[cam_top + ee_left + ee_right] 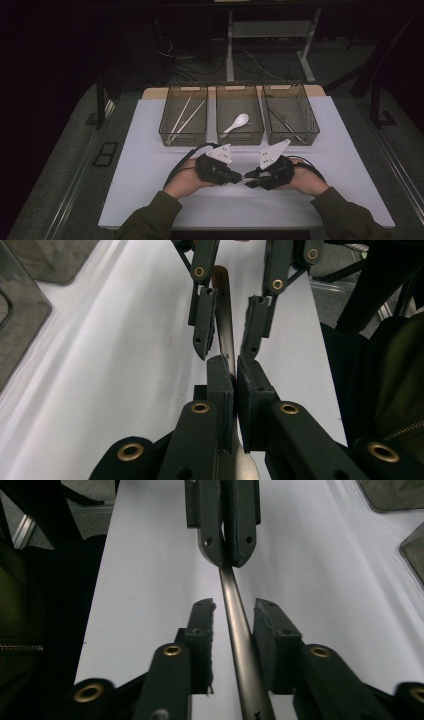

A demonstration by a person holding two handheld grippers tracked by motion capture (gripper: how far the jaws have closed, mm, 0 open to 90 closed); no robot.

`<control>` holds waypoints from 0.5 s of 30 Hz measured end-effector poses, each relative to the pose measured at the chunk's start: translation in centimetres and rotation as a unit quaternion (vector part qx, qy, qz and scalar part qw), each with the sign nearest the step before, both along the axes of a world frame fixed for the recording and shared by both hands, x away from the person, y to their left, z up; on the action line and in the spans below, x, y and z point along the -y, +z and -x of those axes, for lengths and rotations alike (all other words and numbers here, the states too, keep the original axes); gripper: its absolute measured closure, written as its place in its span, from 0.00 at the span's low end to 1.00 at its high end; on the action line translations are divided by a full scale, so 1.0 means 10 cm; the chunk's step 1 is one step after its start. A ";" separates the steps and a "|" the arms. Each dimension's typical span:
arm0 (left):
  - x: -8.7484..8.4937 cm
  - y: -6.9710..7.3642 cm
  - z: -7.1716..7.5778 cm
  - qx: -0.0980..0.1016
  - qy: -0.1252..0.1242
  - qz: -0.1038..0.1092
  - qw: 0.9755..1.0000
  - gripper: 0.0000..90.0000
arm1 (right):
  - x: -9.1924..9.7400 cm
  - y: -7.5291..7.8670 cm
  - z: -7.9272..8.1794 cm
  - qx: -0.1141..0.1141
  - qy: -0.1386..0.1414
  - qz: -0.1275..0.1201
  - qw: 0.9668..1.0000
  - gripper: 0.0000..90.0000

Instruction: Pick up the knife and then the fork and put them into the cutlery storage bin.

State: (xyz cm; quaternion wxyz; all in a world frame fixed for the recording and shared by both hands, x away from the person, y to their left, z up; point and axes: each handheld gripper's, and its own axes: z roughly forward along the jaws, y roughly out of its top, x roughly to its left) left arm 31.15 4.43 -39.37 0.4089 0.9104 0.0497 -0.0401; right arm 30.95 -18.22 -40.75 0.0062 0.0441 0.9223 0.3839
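Observation:
A slim metal utensil [240, 640] is held level just above the white table [150, 165], between my two grippers, which face each other tip to tip. My left gripper [234, 362] is shut on one end of it; a wider silver part shows behind the jaws. My right gripper [233, 605] has its jaws around the other end of the handle. A gap shows between the handle and one pad, so the pads do not press it. In the high view the left gripper [240, 178] and right gripper [248, 181] almost meet near the table's front middle.
Three dark mesh baskets stand in a row at the back. The left basket [165, 112] holds pale chopsticks [183, 117], the middle basket [240, 135] a white spoon [236, 122], and the right basket [312, 120] dark thin utensils. Both forearms enter from the front edge.

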 end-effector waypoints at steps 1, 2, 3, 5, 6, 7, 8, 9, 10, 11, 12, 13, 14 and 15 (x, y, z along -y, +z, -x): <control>0.00 0.00 0.00 0.002 -0.001 -0.001 1.000 0.94 | 0.00 0.00 0.00 0.002 0.002 0.001 1.000 0.78; 0.01 0.00 0.00 0.000 -0.002 0.000 1.000 0.94 | -0.01 0.00 0.00 0.003 0.003 0.005 1.000 0.79; 0.01 0.00 0.00 0.000 -0.004 0.000 1.000 0.94 | -0.01 0.00 0.00 0.006 0.003 0.006 1.000 0.81; 0.02 -0.01 0.00 0.002 -0.009 -0.002 1.000 0.94 | -0.02 0.00 0.02 0.008 0.007 0.009 1.000 0.84; 0.02 -0.01 0.01 0.000 -0.008 -0.002 1.000 0.94 | -0.03 0.00 0.02 0.012 0.008 0.012 1.000 0.85; 0.02 -0.01 0.01 0.001 -0.009 -0.002 1.000 0.94 | -0.03 -0.01 0.02 0.015 0.012 0.013 1.000 0.86; 0.01 0.00 0.00 -0.002 -0.009 -0.001 1.000 0.94 | -0.04 0.00 0.03 0.017 0.012 0.016 1.000 0.87; 0.01 0.00 0.00 -0.003 -0.010 0.001 1.000 0.94 | -0.04 0.00 0.03 0.016 0.016 0.018 1.000 0.88; 0.01 0.00 0.00 -0.002 -0.012 0.000 1.000 0.94 | -0.05 0.00 0.04 0.016 0.017 0.018 1.000 0.88; 0.01 0.00 0.00 0.000 -0.013 0.000 1.000 0.94 | -0.05 0.00 0.04 0.019 0.019 0.018 0.999 0.89; 0.01 0.00 0.00 0.000 -0.013 0.000 1.000 0.94 | -0.05 0.00 0.04 0.019 0.020 0.019 0.999 0.89; 0.01 0.00 0.00 -0.001 -0.014 0.002 1.000 0.94 | -0.05 0.00 0.04 0.020 0.021 0.019 0.999 0.89; 0.01 0.00 0.00 0.000 -0.016 0.003 1.000 0.94 | -0.05 0.00 0.04 0.020 0.022 0.018 0.999 0.89; 0.00 0.00 0.00 0.007 -0.019 0.003 1.000 0.94 | -0.05 0.00 0.04 0.018 0.023 0.018 0.999 0.90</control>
